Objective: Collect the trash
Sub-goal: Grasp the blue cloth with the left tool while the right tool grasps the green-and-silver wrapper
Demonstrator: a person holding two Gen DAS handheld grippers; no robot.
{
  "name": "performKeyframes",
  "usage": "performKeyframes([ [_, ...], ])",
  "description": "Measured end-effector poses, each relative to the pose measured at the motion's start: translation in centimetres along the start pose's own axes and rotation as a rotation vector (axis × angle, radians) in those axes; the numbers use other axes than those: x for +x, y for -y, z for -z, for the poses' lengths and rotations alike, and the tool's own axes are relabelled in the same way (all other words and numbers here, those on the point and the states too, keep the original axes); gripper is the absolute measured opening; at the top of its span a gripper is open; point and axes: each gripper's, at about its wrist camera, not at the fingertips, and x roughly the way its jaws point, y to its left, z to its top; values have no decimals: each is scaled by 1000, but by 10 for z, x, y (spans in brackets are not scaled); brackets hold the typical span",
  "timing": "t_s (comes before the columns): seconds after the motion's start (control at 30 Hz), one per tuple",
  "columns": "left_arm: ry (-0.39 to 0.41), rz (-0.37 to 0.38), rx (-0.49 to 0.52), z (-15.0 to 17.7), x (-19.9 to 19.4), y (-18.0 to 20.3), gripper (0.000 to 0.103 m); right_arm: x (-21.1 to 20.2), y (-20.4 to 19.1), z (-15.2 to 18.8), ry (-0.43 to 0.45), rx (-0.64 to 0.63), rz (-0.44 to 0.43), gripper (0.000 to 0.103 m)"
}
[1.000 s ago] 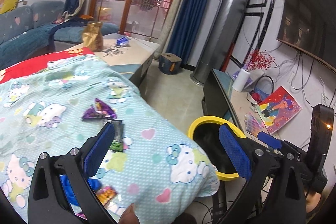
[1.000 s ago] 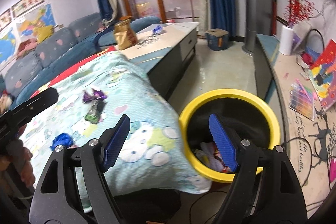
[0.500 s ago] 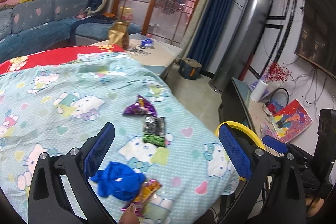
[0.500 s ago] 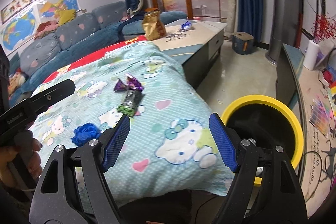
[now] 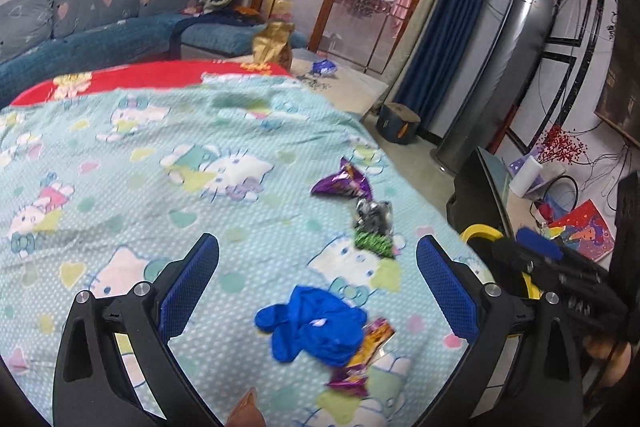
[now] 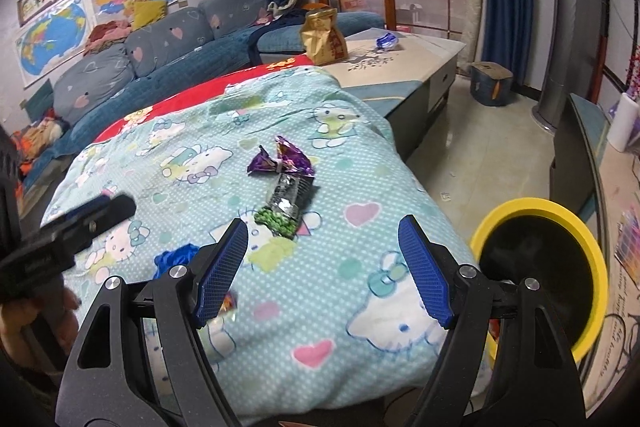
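Trash lies on a light blue cartoon-cat cloth [image 5: 168, 203] over a table. A purple wrapper [image 5: 345, 182] [image 6: 285, 160], a dark and green snack packet [image 5: 374, 227] [image 6: 287, 205], a crumpled blue glove [image 5: 316, 329] [image 6: 177, 255] and a colourful wrapper [image 5: 366, 355] lie near the table's end. My left gripper [image 5: 318, 281] is open and empty above the glove. My right gripper [image 6: 324, 267] is open and empty over the cloth just short of the snack packet. A yellow-rimmed black bin [image 6: 548, 267] [image 5: 486, 233] stands on the floor to the right.
A coffee table [image 6: 400, 67] with a gold bag [image 6: 322, 35] and a blue wrapper [image 6: 386, 41] stands beyond the cloth. A blue sofa [image 6: 160, 55] runs along the left wall. A low TV stand [image 6: 576, 155] and a silver tower unit [image 5: 500, 75] stand right.
Both grippers have swung left from the bin to over the cloth. The glove and colourful wrapper came into the left view. Both stay open.
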Motion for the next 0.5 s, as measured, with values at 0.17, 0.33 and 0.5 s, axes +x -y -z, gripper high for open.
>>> performKeyframes([
  [0.17,-66,17,-44,13,13,-17,95,31,-5,-9,-36,-2,-16,69],
  [0.33,-141,42,-74,28,31,-22,82,69,-11,-12,-95,-9,-20,69],
  [0.5,-198,58,-67,42,43,-22,72,98,-18,-14,-141,-15,-31,69],
])
